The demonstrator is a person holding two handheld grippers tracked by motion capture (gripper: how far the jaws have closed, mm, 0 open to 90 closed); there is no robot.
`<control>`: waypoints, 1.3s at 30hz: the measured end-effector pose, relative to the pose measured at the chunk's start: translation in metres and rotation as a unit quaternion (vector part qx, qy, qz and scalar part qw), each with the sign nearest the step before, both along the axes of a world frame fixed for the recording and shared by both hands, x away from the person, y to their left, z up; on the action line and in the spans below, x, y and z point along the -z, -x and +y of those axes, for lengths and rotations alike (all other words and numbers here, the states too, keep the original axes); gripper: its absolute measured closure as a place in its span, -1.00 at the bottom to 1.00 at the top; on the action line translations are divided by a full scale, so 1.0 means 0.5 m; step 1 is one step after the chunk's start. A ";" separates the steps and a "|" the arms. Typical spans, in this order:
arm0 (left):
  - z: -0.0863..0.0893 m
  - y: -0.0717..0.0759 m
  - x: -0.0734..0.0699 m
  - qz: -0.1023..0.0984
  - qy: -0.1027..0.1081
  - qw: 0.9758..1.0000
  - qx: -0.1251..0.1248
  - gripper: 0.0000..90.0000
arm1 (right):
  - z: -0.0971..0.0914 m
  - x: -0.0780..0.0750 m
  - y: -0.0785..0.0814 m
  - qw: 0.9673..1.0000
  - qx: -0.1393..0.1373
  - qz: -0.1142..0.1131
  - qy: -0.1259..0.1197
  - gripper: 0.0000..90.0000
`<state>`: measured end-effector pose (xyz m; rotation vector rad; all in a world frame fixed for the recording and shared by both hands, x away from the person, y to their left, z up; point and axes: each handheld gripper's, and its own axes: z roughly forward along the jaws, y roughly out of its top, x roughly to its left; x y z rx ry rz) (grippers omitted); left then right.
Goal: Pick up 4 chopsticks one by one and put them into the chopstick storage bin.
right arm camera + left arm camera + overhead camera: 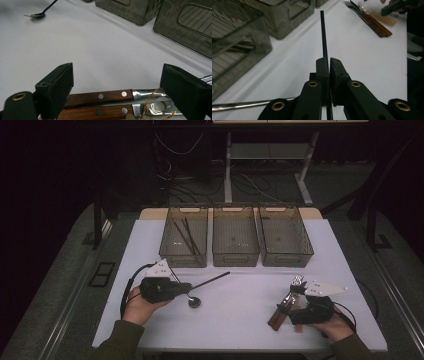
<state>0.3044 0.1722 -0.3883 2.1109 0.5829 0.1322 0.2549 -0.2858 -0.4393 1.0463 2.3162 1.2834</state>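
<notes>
My left gripper (186,286) is shut on a thin black chopstick (212,278), which sticks out to the right, just above the white table (240,310). In the left gripper view the jaws (329,61) pinch the chopstick (323,32) near its lower end. A metal spoon (194,302) lies on the table just below that gripper. My right gripper (292,304) stands open over a small pile of wooden-handled cutlery (278,316). In the right gripper view its jaws (117,75) straddle two wooden handles (100,96) without touching them.
Three clear grey bins stand in a row at the back of the table: left (172,252), middle (235,254), right (287,254). Black chopsticks (192,242) lie in the left bin. Forks (298,281) top the cutlery pile. The spoon (35,15) lies far off.
</notes>
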 end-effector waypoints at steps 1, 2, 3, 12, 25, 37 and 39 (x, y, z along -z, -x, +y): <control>0.000 -0.005 -0.004 -0.001 0.001 1.000 -0.003 0.90 | 0.000 0.000 0.000 1.000 0.000 0.000 0.000 -0.74; 0.000 -0.010 -0.008 -0.002 0.003 1.000 -0.007 0.90 | -0.001 0.000 0.000 1.000 0.000 0.000 0.000 -0.74; 0.000 -0.013 -0.011 -0.002 0.004 1.000 -0.010 0.90 | -0.001 0.000 0.000 1.000 0.000 0.000 -0.001 -0.74; -0.004 -0.060 -0.058 -0.017 0.007 0.999 -0.039 0.90 | -0.002 0.000 0.000 1.000 0.002 -0.001 -0.003 -0.74; 0.004 -0.152 -0.099 -0.033 0.004 0.991 -0.128 0.90 | -0.003 -0.001 0.001 1.000 0.004 -0.001 -0.003 -0.74; 0.006 -0.246 -0.077 -0.027 -0.016 0.977 -0.210 0.90 | -0.003 -0.001 0.001 1.000 0.003 0.001 -0.005 -0.74; 0.004 -0.260 -0.069 -0.021 -0.016 0.975 -0.223 0.90 | -0.003 -0.001 0.001 1.000 0.003 0.001 -0.005 -0.74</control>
